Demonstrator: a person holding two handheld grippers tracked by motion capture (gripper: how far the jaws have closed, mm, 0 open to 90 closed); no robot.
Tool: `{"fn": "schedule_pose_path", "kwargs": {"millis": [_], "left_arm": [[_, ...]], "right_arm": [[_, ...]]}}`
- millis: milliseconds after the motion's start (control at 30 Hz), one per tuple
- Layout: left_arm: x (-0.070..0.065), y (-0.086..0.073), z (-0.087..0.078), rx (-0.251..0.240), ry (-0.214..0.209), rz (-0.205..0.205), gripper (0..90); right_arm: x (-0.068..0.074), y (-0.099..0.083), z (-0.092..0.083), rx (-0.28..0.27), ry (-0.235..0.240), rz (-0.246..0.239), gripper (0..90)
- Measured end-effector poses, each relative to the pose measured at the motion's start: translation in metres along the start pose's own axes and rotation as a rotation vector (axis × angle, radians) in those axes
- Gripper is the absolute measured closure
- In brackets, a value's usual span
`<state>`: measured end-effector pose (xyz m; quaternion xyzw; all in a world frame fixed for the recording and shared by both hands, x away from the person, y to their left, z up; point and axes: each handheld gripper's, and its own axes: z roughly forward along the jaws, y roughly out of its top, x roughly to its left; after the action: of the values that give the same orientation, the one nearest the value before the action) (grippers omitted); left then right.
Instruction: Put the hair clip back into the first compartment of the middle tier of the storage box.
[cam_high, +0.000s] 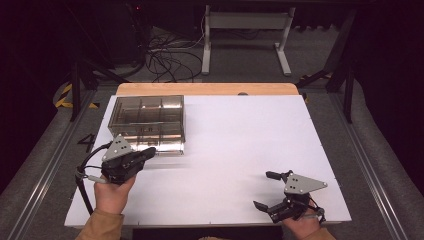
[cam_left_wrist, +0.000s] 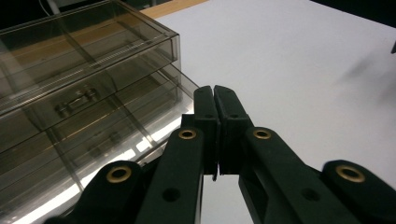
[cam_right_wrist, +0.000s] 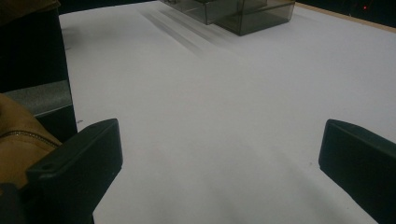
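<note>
Closest to us were our two hands at the near edge of the white table (cam_high: 235, 150). Our left gripper (cam_high: 145, 154) had its jaws pressed flat together with nothing between them, its tip just beside the near right corner of the clear drawer box (cam_high: 147, 120), which sat at the far left of the table. In the left gripper view the lowest drawer (cam_left_wrist: 107, 140) seemed to stand out a little from the box front; whether the tip touched it we could not tell. Our right gripper (cam_high: 266, 191) waited at the near right, jaws spread wide, empty, well apart from the box.

We judged the step to be working that drawer with the closed tip. To do it well, we thought to push squarely along the drawer's line, low and slowly, so the light box would not skid or twist.

Open table lay to the right and near side of the box. The left table edge ran close beside it, leaving little room there.
</note>
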<state>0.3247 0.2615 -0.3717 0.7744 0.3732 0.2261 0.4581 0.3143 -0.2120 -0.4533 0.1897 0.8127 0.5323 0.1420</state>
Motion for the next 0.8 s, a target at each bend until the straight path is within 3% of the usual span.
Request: {"fn": "schedule_pose_path", "kwargs": {"millis": [800], "left_arm": [[0.035, -0.015, -0.010, 0.008, 0.126, -0.070, 88.2]], "right_arm": [[0.000, 0.000, 0.001, 0.006, 0.007, -0.002, 0.4]]}}
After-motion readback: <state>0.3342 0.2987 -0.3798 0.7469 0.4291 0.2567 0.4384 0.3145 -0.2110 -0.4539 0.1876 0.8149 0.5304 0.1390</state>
